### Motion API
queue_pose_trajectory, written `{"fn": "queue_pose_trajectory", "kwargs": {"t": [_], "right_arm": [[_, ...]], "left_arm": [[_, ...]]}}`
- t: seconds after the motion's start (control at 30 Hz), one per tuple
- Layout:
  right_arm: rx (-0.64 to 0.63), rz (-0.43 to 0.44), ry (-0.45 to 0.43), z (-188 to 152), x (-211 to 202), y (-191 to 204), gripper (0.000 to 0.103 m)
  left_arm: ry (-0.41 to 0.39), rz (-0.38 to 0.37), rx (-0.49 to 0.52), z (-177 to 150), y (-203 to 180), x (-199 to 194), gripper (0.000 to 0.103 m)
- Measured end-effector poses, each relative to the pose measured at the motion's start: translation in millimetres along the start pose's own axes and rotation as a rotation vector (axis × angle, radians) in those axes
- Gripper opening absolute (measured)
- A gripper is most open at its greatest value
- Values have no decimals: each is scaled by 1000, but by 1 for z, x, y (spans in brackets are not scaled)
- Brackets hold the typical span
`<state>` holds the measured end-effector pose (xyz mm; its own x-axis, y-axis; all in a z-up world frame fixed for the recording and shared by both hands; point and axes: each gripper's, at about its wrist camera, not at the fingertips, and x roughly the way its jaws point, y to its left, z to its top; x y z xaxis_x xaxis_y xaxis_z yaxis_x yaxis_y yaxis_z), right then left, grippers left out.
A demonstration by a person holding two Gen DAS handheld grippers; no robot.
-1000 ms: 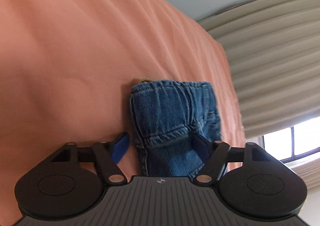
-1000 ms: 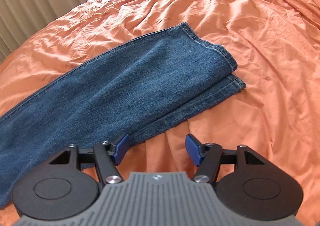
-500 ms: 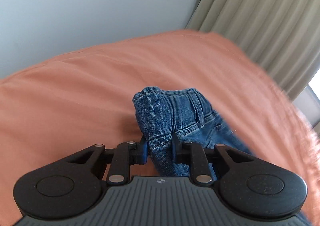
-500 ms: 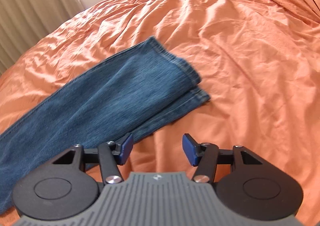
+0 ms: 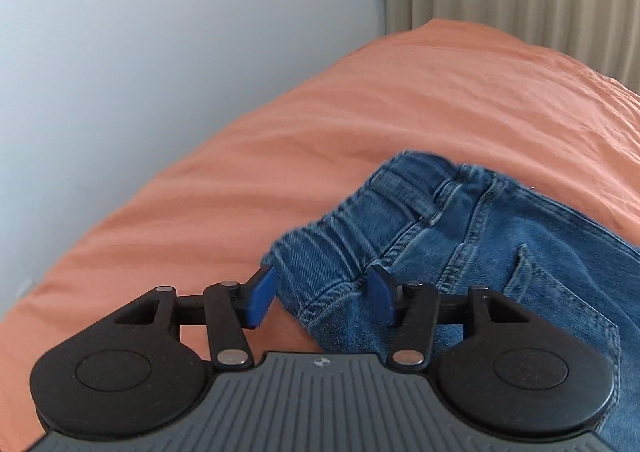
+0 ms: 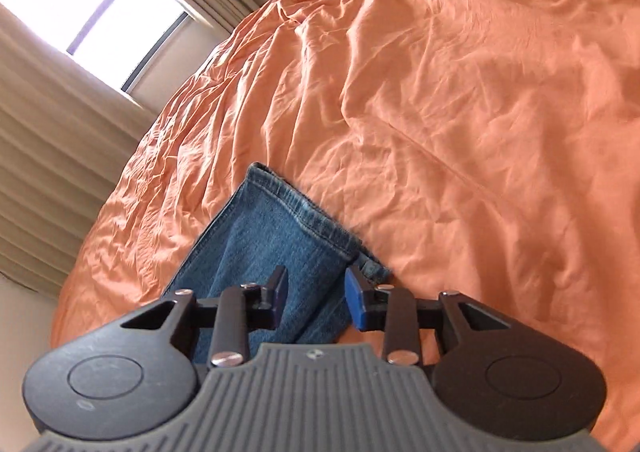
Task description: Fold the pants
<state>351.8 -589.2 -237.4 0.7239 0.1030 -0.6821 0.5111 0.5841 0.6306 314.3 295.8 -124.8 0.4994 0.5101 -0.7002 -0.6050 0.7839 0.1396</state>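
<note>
Two grippers work opposite ends of one pair of blue denim pants (image 5: 500,252) lying on an orange bedsheet (image 5: 360,112).

Nearest in the left wrist view, the left gripper (image 5: 322,298) has its jaws opening, with the corner of the waistband between the blue pads; the left pad stands clear of the cloth, so the hold is let go or nearly so. Beyond it the elastic, gathered waistband bunches up, and past that the sheet runs to the bed's far edge below a pale wall and a curtain.

In the right wrist view, the right gripper (image 6: 316,302) has its jaws closing around the leg just short of the hems (image 6: 304,208); the pads do not seem to press the cloth yet. Beyond the hems the rumpled sheet stretches toward the bed's far edge under the window.

Judging by the two views, the long axis runs from the waistband at the left gripper to the stacked hems at the right one, with the legs laid one on the other.

Denim like this is soft but thick and fairly heavy, and it should crease reluctantly. The seamed waistband corner and the stitched hems look like the firmest, least slippery places to pinch.
</note>
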Motion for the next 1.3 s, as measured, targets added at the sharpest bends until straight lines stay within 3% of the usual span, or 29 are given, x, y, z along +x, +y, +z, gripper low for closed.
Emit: {"fn": "queue_pose_trajectory", "kwargs": {"t": [0.1,0.23,0.27,0.33,0.43,0.6,0.73,0.8,0.87,1.03,1.3], "right_arm": [[54,15,13,2,23,-9,29],[124,36,19,6,32,-19,1],[135,65,7,8,24,-17,0],[58,138,-42,13,3,-2,0],[-78,117,-64,17,-12,13,0],[-27,10,17,10,15,-13,0],[56,49,19,3,16,-32,6],[35,53,22,0,6,-31,14],[10,66,30,-7,-4,-29,22],[23,100,60,-29,-13,-29,22],[-151,166,152,-93,-20,22,22]], "left_arm": [[-40,-40,31,3,-7,-23,62],[-37,-111,64,3,-27,-42,62],[-40,-127,79,0,-33,-50,61],[-42,-176,110,-3,-45,-59,55],[-37,-245,165,-12,-66,-66,52],[-8,-290,237,-27,-89,-72,47],[13,-374,216,-40,-84,-88,47],[15,-416,249,-48,-84,-99,47],[21,-451,306,-60,-86,-111,48],[48,-521,478,-95,-96,-136,48],[112,-533,755,-160,-127,-144,50]]}}
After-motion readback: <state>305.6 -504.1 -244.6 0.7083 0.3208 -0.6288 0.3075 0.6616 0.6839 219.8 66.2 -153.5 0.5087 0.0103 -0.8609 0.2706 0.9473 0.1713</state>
